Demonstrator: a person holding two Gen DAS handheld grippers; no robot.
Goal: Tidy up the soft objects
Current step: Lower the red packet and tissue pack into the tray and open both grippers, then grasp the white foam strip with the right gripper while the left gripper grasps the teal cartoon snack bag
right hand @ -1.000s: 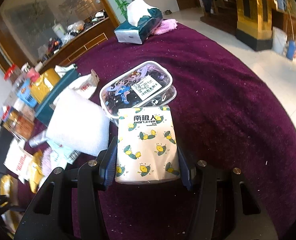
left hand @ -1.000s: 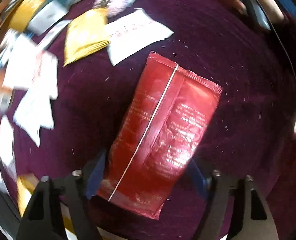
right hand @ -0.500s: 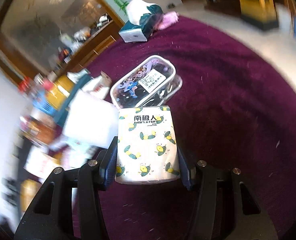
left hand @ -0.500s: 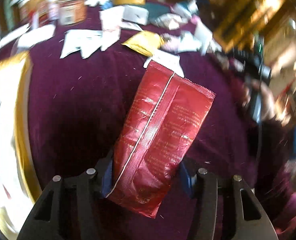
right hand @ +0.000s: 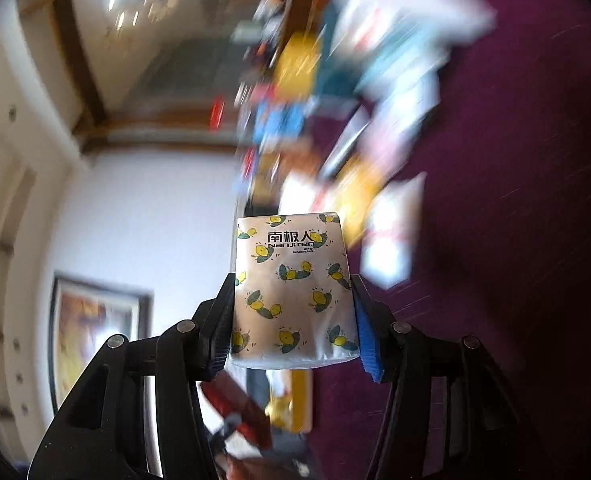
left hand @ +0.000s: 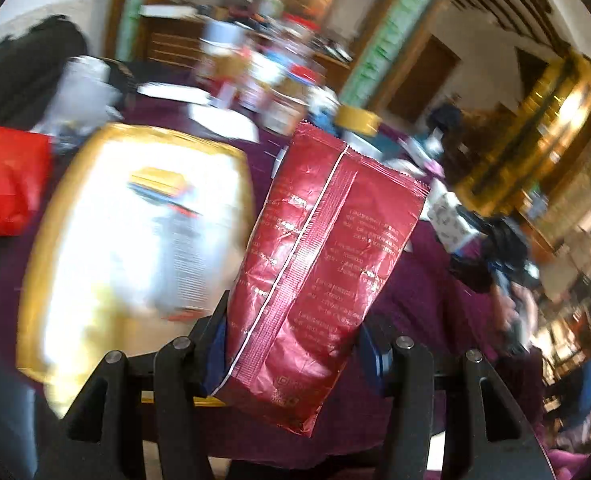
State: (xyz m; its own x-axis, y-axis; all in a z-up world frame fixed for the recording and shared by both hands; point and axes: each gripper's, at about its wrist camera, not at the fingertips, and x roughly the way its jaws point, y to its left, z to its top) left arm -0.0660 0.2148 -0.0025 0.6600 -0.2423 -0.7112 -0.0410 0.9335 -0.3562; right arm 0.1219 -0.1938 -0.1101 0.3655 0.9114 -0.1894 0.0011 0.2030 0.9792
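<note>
While the left gripper [left hand: 291,344] clamps the lower part of a red foil pouch [left hand: 319,280] between half-closed jaws, the pouch stands up tilted above the purple tablecloth [left hand: 423,288], its back seam facing the camera. A blurred gold-and-white bag [left hand: 135,248] lies just left of it. The right gripper [right hand: 293,328] pinches a lemon-printed tissue pack [right hand: 291,284] by both sides, jaws about half open, lifted clear of the cloth, with smeared packets [right hand: 375,120] beyond.
</note>
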